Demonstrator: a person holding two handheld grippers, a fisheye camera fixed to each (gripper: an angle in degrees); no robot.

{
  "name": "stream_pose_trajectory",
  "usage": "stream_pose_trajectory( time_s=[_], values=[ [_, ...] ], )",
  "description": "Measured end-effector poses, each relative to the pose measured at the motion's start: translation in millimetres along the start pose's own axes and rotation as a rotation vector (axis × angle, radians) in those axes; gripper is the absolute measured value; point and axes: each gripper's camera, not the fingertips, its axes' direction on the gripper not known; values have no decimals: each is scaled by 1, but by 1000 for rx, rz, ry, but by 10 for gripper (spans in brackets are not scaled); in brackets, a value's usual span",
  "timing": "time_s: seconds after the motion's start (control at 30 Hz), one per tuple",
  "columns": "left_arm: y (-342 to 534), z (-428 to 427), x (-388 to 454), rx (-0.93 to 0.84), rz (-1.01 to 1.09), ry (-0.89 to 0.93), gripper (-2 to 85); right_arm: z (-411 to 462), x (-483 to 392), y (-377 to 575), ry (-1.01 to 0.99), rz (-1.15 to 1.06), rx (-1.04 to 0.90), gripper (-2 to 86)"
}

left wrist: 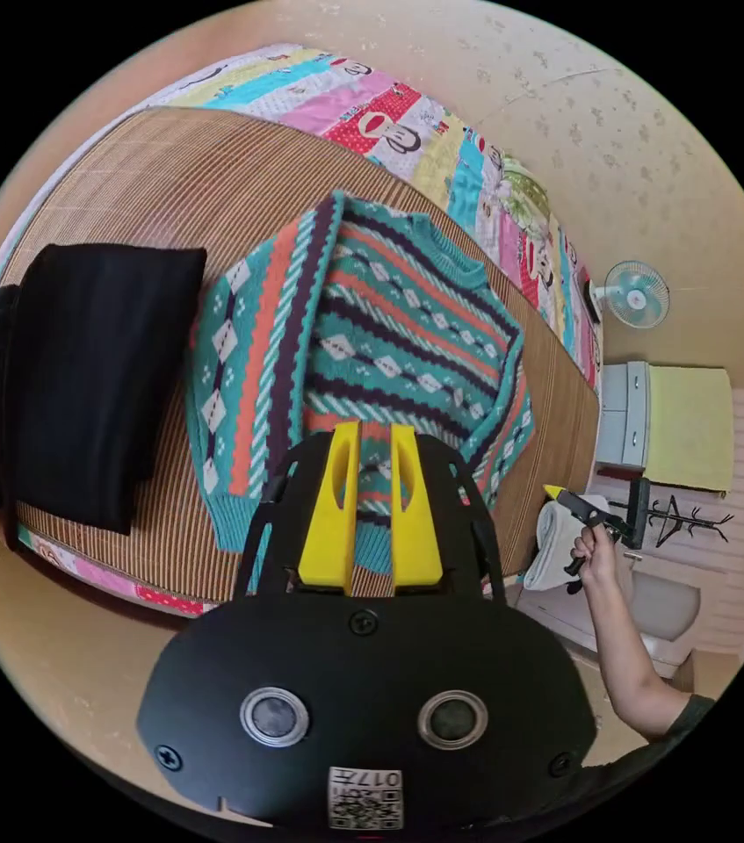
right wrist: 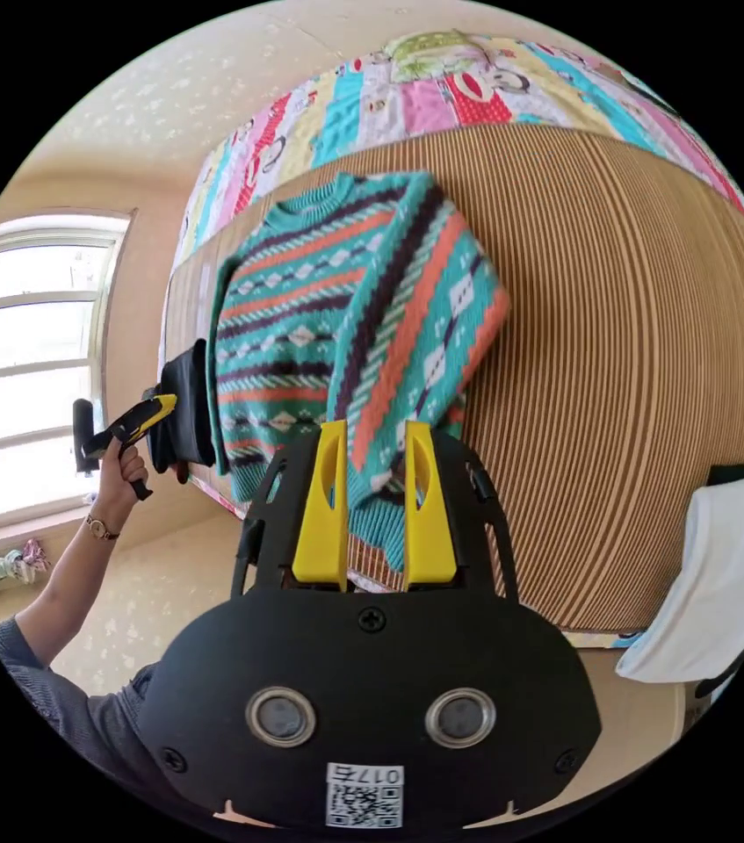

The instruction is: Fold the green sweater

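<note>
The left claw (left wrist: 372,430) sits nearest in the left gripper view, its two yellow jaws parted with a narrow gap and nothing between them, poised over the near hem of the green sweater (left wrist: 372,351). In the right gripper view the right claw (right wrist: 373,430) stands likewise, jaws apart and empty, above the sweater's (right wrist: 345,325) lower edge.

No container holds anything here that I can make out; a pale cabinet (left wrist: 624,413) stands beside the bed's far end, closed.

The sweater is teal, banded with orange, dark purple and white diamond patterns. It lies flat on the bed, collar toward the quilt end and hem toward the near edge. One sleeve is folded in over the body, forming a lengthwise panel; the other sleeve runs down along its side.

The bed is covered by a brown ribbed mat (left wrist: 169,184), with a striped, colourful quilt (left wrist: 407,123) along its far edge. A folded black garment (left wrist: 99,378) rests on the mat beside the sweater, near the bed's corner. A folded white cloth (right wrist: 723,580) lies at the mat's opposite edge.

The room has pale beige walls, a small fan (left wrist: 635,294), a dark coat stand (left wrist: 670,518), and a bright window (right wrist: 20,369). A person's hand (right wrist: 117,479) grips the other tool's handle.
</note>
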Motion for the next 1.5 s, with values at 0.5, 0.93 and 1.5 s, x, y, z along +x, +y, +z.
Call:
stream_pose_trajectory(
  time_s=[0.5, 0.93, 1.5],
  values=[
    [66, 54, 7, -247, 26, -226, 69, 4, 47, -34, -377, -205, -193, 31],
    [74, -64, 5, 1, 11, -463, 116, -307, 320, -25, -840, 364, 1134, 15],
    [49, -119, 9, -359, 393, -401, 141, -38, 252, 160, -1144, 824, 872, 3]
  ],
)
